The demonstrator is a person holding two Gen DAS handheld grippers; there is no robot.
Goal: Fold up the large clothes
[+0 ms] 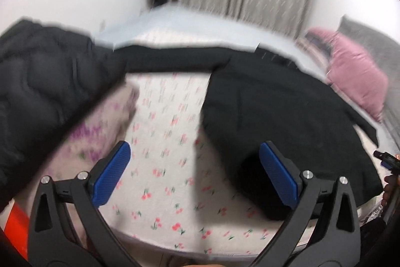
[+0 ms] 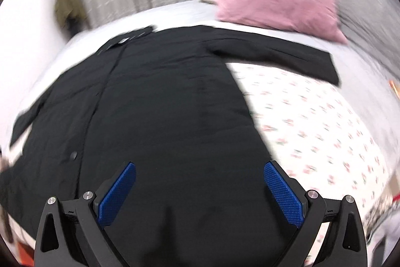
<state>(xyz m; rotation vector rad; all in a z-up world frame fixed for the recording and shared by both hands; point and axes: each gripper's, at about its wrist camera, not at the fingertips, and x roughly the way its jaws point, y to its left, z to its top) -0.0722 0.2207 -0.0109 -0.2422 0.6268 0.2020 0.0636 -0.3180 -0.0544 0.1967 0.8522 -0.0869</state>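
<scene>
1. Left tool [image 1: 195, 175] and right tool [image 2: 200, 194] are both gaping wide, gripping nothing.
2. Coat [image 2: 162, 111] is lying flat on the bed [image 2: 312, 121], sleeve [image 2: 275, 54] stretching toward 2 o'clock.
3. Pinching that sleeve's cuff and folding it inward looks best.

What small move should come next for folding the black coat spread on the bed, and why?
Probably bring the right gripper down onto the coat's near hem and close on it. The black coat lies spread flat on the cherry-print sheet, one sleeve stretched out sideways, nothing folded yet. Both grippers are open and empty; the left gripper hangs over bare sheet beside the coat.
</scene>
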